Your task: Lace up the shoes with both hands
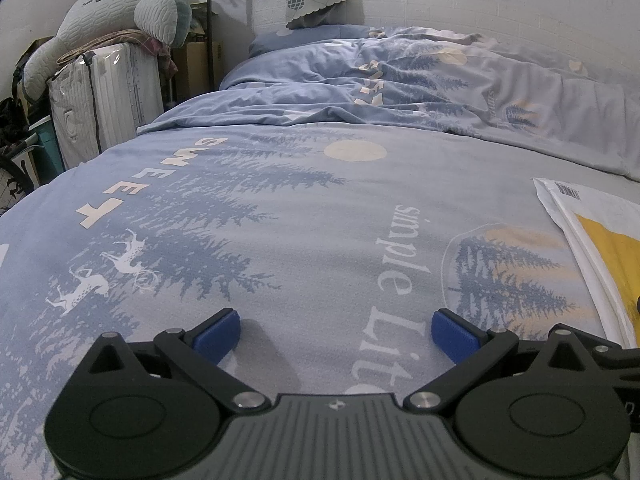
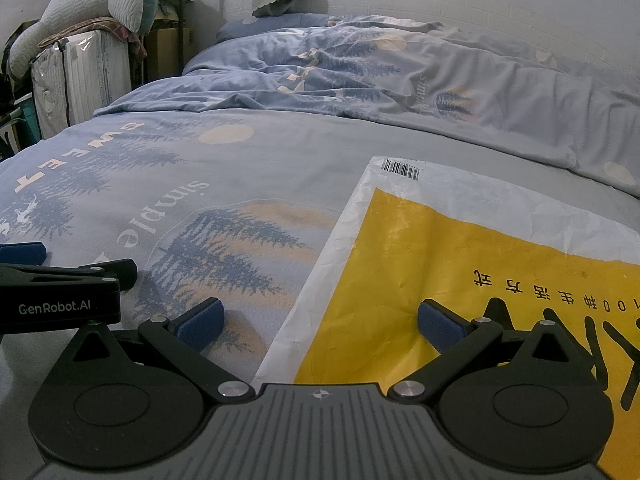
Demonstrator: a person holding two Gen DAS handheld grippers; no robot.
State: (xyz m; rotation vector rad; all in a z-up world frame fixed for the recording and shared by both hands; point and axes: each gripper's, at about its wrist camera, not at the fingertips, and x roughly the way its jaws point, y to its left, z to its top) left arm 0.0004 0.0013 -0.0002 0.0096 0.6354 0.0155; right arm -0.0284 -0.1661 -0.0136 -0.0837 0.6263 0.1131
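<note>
Blue bedding: a pale blue printed duvet cover (image 1: 280, 208) with fir trees and white lettering spreads over the bed, smooth in the near half and rumpled toward the far wall.
Left gripper: the left gripper (image 1: 336, 334) hovers low over the duvet cover, its blue-padded jaws spread wide with nothing between them; in the right wrist view it shows at the left edge (image 2: 60, 280).
Right gripper: the right gripper (image 2: 320, 322) is likewise released and empty, poised over the near left edge of the mailer.
Mailer: a white and yellow plastic courier mailer bag (image 2: 460, 248) with a barcode label lies flat on the bed, to the right of the left gripper.
Shoes: no shoe or lace shows in either view, so where they lie cannot be told; the lacing looks not yet begun.
Handling, as a judgement: laces are light, limp and thin, likely to slip from wide pads, so take each near its stiff tip; the shoe itself is soft on top and would sink and shift on the bedding, so one gripper should steady it by the eyelet edge.
Far left: a white hard-shell suitcase (image 1: 116, 96) stands beside the bed with a grey and white plush toy (image 1: 132, 4) on top.
</note>
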